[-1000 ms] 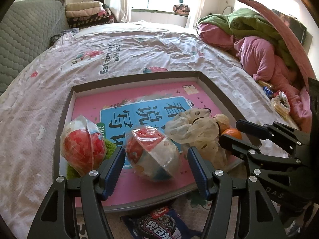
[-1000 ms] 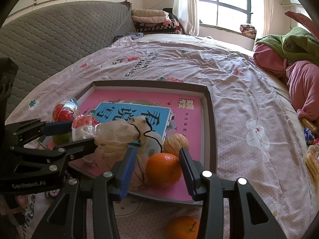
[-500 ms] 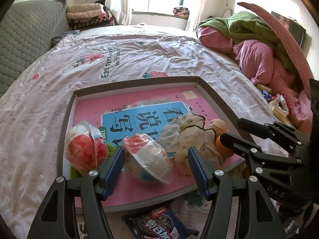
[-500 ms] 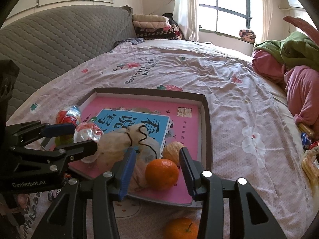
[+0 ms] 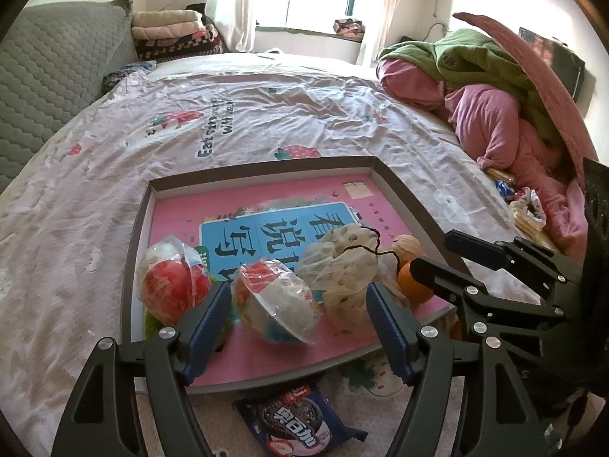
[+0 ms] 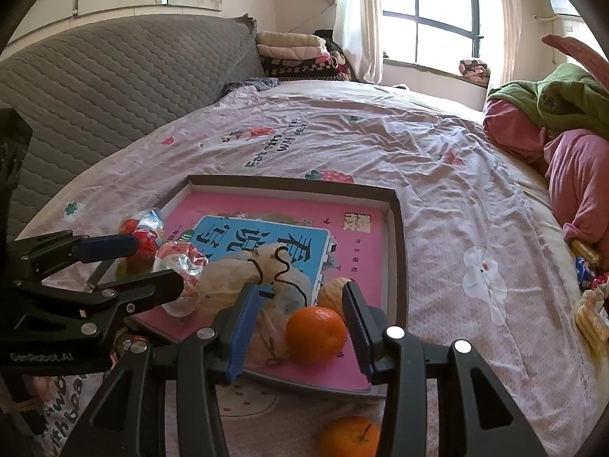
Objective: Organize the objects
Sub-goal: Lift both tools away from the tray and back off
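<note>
A shallow pink tray (image 5: pixel 266 186) with a grey rim lies on the bed; it also shows in the right wrist view (image 6: pixel 396 251). In it are two wrapped red-and-white snack balls (image 5: pixel 171 285) (image 5: pixel 274 301), a crumpled net bag (image 5: pixel 342 262), an orange (image 6: pixel 315 333) and a peeled one (image 6: pixel 331 295). My left gripper (image 5: pixel 298 321) is open, hovering before the middle snack ball. My right gripper (image 6: pixel 298 327) is open, with the orange between its fingers, not touching. Another orange (image 6: pixel 348 436) and a cookie packet (image 5: pixel 300 422) lie on the sheet in front of the tray.
The strawberry-print sheet (image 5: pixel 266 114) covers the bed. Pink and green bedding (image 5: pixel 495 106) is piled at the right. A grey quilted headboard (image 6: pixel 114 76) stands at the left. Snack wrappers (image 6: pixel 590 304) lie at the right edge.
Both grippers have drawn back and up from the tray. They stay open. The objects in the tray have not moved.
</note>
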`<state>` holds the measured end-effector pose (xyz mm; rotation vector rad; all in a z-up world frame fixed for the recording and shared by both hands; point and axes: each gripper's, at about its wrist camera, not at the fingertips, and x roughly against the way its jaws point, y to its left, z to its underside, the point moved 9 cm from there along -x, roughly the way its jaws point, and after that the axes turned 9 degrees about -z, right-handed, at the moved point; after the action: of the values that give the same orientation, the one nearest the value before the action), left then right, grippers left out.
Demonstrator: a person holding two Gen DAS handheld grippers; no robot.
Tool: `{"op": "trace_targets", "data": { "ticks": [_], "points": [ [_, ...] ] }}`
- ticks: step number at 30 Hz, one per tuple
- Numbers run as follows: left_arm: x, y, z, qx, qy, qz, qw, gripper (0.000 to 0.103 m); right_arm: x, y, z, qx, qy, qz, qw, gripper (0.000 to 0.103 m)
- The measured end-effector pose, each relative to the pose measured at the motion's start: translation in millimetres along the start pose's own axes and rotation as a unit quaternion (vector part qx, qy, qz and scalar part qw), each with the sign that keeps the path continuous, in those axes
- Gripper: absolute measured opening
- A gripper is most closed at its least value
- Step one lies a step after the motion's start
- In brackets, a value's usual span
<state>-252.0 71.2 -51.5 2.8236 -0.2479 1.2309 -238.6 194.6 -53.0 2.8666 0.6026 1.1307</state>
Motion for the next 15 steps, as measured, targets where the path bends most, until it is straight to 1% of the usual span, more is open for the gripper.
{"op": "trace_targets", "data": {
  "ticks": [3,6,15],
  "points": [
    [4.8,-0.4,-0.3,0.001,-0.001,0.001,1.0000,0.075,0.9,0.7,-1.4,0.001,-0.001,-0.001,1.000,0.046],
    [9.3,0.0,-1.0,0.002,-0.004,0.000,1.0000,0.076,2.8,1.9,-2.8,0.000,-0.004,-0.002,1.000,0.053],
    [20.0,1.5,-4.1,0.003,-0.011,-0.003,0.9999,0.077,9.6,4.1,-7.7,0.000,-0.013,-0.004,1.000,0.053]
  ]
}}
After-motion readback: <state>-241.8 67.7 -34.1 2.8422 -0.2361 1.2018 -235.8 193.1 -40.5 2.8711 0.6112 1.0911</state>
